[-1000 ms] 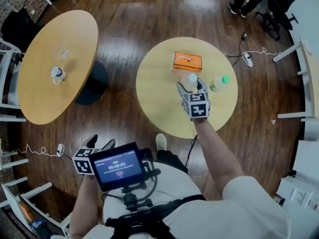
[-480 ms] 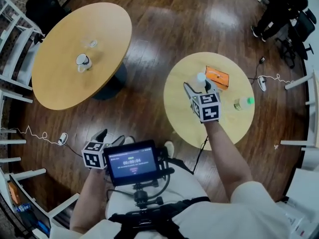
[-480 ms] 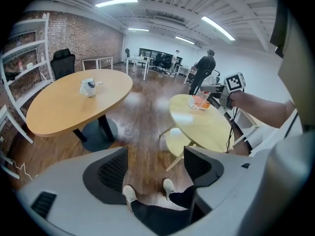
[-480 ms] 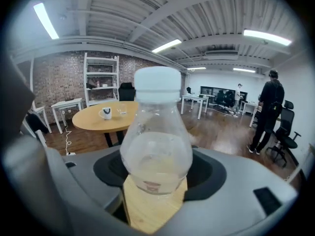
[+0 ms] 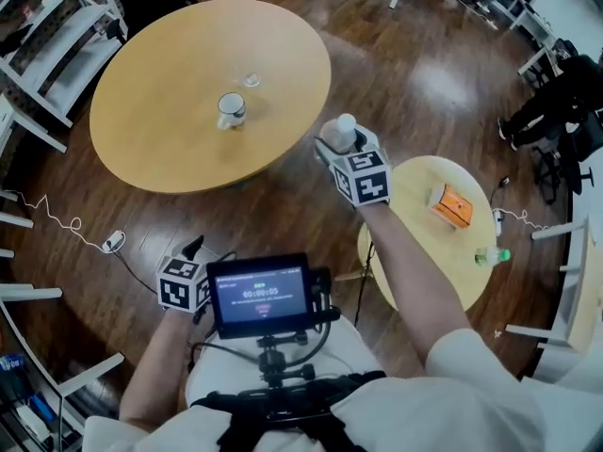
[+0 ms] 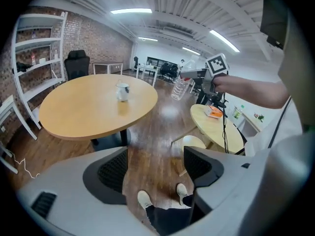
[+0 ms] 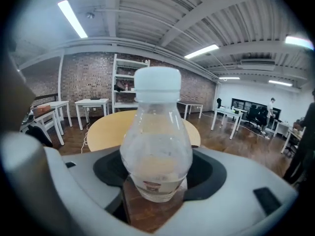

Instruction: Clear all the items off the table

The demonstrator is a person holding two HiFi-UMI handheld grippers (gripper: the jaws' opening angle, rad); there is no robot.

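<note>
While my right gripper (image 5: 344, 145) clamps the white-capped bottle (image 5: 345, 127) over the floor (image 5: 283, 210) at twelve o'clock, orange box (image 5: 449, 205) and green-capped bottle (image 5: 492, 255) on the small table (image 5: 415, 248) at three, left gripper (image 5: 193, 250) at eight, jaws apart, empty.

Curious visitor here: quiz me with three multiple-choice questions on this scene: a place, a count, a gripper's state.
1. The orange box lies: A on the small table; B on the large table; C on the floor.
2. Things on the small table: A one; B two; C four.
3. The right gripper is: A open, empty; B shut on the clear bottle; C shut on a mug.
Answers: 1 A, it rests on that tabletop. 2 B, only the box and the green-capped bottle. 3 B, its jaws clamp the bottle.
</note>
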